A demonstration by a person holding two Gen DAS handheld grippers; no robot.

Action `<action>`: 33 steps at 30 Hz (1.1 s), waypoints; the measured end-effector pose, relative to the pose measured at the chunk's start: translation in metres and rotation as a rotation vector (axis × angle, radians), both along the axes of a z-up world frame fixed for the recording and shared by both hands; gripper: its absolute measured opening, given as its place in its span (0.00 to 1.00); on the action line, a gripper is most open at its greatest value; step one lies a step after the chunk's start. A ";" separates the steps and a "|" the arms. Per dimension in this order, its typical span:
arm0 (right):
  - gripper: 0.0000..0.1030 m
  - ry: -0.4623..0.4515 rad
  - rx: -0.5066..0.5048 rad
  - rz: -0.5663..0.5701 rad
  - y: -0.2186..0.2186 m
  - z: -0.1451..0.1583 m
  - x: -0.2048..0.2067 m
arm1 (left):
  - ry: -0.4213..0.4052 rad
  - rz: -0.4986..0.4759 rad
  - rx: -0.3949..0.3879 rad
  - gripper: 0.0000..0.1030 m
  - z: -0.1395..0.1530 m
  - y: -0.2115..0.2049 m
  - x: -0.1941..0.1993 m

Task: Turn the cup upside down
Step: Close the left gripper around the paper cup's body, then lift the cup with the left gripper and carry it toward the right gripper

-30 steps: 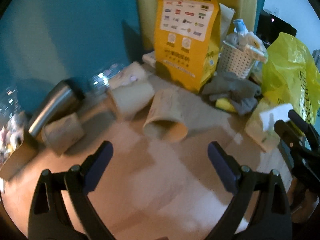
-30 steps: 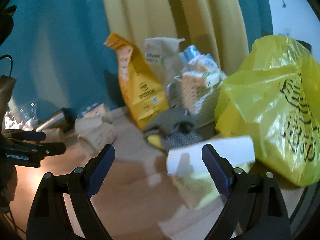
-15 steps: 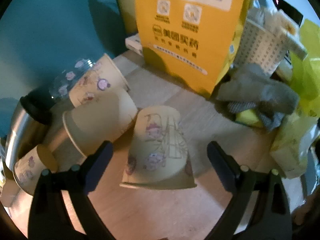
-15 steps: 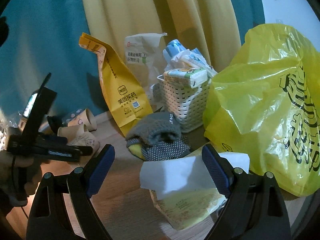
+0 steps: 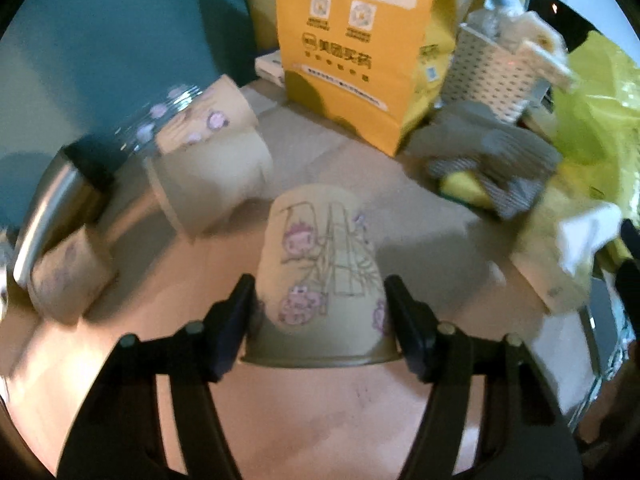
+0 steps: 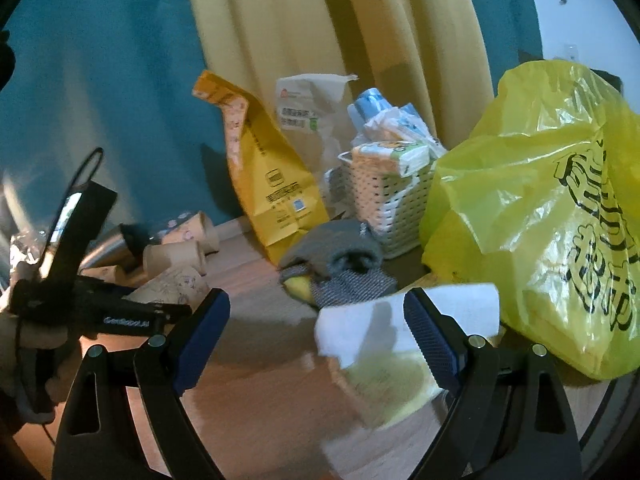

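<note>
Item: beige printed paper cup (image 5: 320, 276), lower centre, between my left gripper (image 5: 320, 312) jaws, closed against it; right gripper (image 6: 316, 332) wide, empty.

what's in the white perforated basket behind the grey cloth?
The white basket holds a tissue pack and blue-and-white wrapped packages sticking out on top. Whatever lies lower is hidden by its walls and the grey cloth in front.

Bare table (image 5: 320, 420) in front; paper cups (image 5: 208, 188) crowd left.
</note>
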State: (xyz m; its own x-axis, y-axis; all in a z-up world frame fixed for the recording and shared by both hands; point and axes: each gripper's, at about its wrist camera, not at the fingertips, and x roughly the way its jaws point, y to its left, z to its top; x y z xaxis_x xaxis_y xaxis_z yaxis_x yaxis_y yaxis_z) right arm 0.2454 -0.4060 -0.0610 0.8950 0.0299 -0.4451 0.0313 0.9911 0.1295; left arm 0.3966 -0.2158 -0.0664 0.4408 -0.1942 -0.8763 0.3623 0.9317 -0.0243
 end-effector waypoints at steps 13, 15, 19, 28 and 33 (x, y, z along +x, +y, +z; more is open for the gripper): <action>0.88 0.101 0.041 0.210 0.054 -0.010 -0.058 | 0.033 0.211 -0.135 0.64 0.019 0.083 -0.159; 0.88 0.114 0.043 0.242 0.062 -0.012 -0.067 | 0.040 0.255 -0.149 0.64 0.014 0.099 -0.180; 0.88 0.127 0.009 0.302 0.086 -0.014 -0.089 | 0.058 0.330 -0.183 0.64 0.003 0.123 -0.219; 0.88 0.197 0.003 0.441 0.136 -0.030 -0.124 | 0.084 0.421 -0.232 0.64 -0.012 0.161 -0.275; 0.88 0.223 0.025 0.494 0.157 -0.030 -0.130 | 0.098 0.448 -0.248 0.65 -0.018 0.176 -0.287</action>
